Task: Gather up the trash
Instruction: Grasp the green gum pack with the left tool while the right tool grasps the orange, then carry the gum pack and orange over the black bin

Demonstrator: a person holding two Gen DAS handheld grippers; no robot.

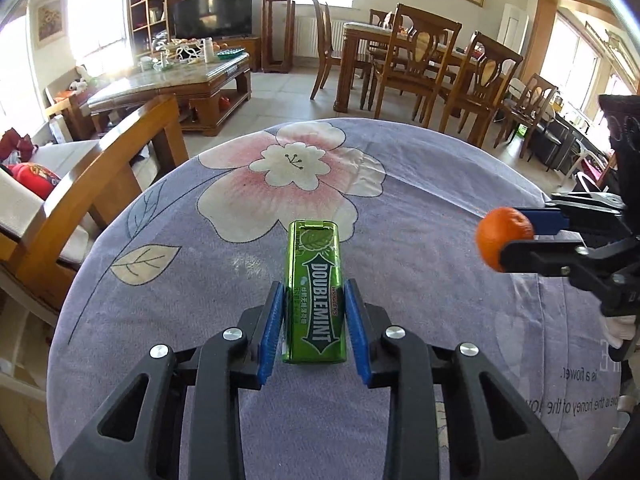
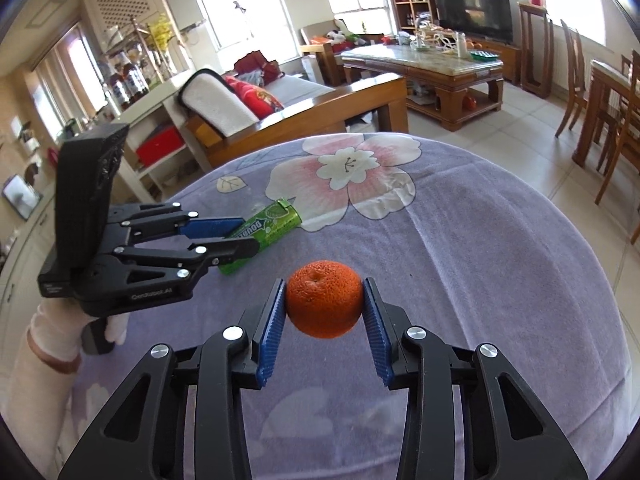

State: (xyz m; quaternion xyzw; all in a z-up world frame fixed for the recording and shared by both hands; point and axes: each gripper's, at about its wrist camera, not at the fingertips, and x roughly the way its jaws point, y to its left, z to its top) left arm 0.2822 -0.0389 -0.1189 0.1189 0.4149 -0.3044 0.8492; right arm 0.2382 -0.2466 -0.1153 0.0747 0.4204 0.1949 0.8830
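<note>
Two grips: left gripper [image 1: 314, 300] clamps gum pack [image 1: 315, 288], near end hidden; right gripper [image 2: 325, 304] pinches orange [image 2: 324, 298]

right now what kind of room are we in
Most likely a home's open living and dining room: a television behind a coffee table, a wooden dining table with chairs, and a sofa nearby.

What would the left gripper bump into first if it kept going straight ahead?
Nothing soon, probably. The left gripper is shut on the green gum pack, and ahead there is only bare flowered tablecloth up to the table's far edge. The tangerine sits off to its right.
</note>
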